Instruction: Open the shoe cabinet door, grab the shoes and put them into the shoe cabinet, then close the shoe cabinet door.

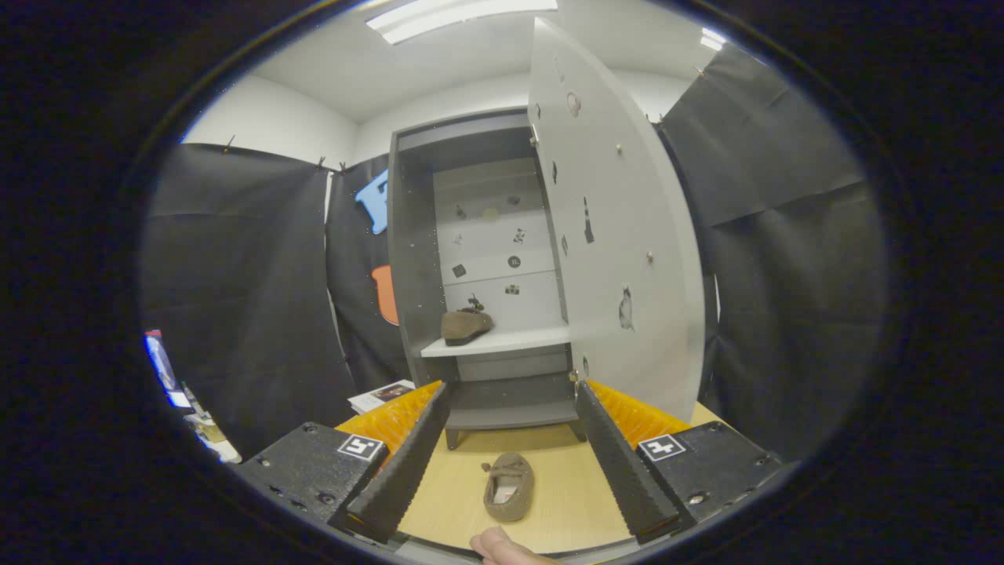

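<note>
- The gripper point(510, 463) is hovering above the wooden table point(565, 518), and its two fingers are standing wide apart, released, with nothing pressed between them
- The fingers point(404, 463) are showing a ribbed, saw-like texture on the inner faces, and each black base block is carrying a small square marker
- One brown shoe point(508, 486) is lying on the table between the fingers, touching neither of them; its long axis is running away from the camera toward the shoe cabinet point(486, 275), its opening with a pale insole is facing up at the near end, and the end with a small bow is pointing to the cabinet
- This shoe is looking soft and suede-like, with a rounded oval outline
- A second brown shoe point(466, 325) is sitting on the white shelf point(502, 341) inside the cabinet, at the left part of the shelf; its long axis is lying almost across the cabinet, and the low narrow end is pointing to the right, though I cannot tell clearly which end is the toe
- The cabinet is standing upright on the table beyond the fingers; it is a grey box with flat matte panels, and small dark stickers are scattered on its pale back wall
- The cabinet door point(620, 235) is standing open, swung out to the right side, a smooth pale flat panel with a few small stickers and screw heads on its inner face
- A fingertip of a person point(502, 547) is showing at the near edge of the table, just before the shoe
</note>
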Tool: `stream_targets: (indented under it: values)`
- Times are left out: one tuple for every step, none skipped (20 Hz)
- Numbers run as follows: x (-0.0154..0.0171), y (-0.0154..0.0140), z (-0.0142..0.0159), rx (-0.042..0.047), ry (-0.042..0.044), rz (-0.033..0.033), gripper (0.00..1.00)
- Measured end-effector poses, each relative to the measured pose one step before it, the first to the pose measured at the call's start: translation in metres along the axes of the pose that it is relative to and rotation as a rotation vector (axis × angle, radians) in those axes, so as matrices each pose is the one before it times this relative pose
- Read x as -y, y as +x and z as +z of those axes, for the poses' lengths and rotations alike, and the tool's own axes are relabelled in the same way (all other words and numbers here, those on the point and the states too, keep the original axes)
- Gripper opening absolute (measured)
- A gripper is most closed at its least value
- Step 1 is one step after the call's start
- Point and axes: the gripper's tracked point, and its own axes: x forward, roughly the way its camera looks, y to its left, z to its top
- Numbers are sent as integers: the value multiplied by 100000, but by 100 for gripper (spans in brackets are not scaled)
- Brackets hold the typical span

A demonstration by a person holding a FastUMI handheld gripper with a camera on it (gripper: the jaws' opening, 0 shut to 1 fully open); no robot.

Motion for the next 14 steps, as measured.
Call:
stream_targets:
  values:
    - [84, -44, -682, -2966, 465, -703, 100]
    - [-22, -39, -663, -3162, 81, -458, 100]
    - [-109, -85, -682, -3725, -734, 364, 100]
    - [131, -116, -647, -3210, 81, -290, 100]
    - [-168, 139, -546, -2156, 534, 102, 100]
    - [-231, 265, -552, -2386, 343, 482, 100]
    - [-14, 400, -631, -2000, 387, -439, 100]
    - [97, 305, -576, -2237, 105, -872, 100]
    - [95, 405, -703, -2639, -23, -880, 100]
    - [344, -131, -480, -1674, -132, -2081, 100]
    - [295, 737, -255, -520, -1397, -2374, 100]
    - [478, 0, -177, -311, -2143, -1911, 100]
    - [229, 687, -467, -336, -1131, -490, 100]
    - [-54, 118, -457, -920, 9, -274, 100]
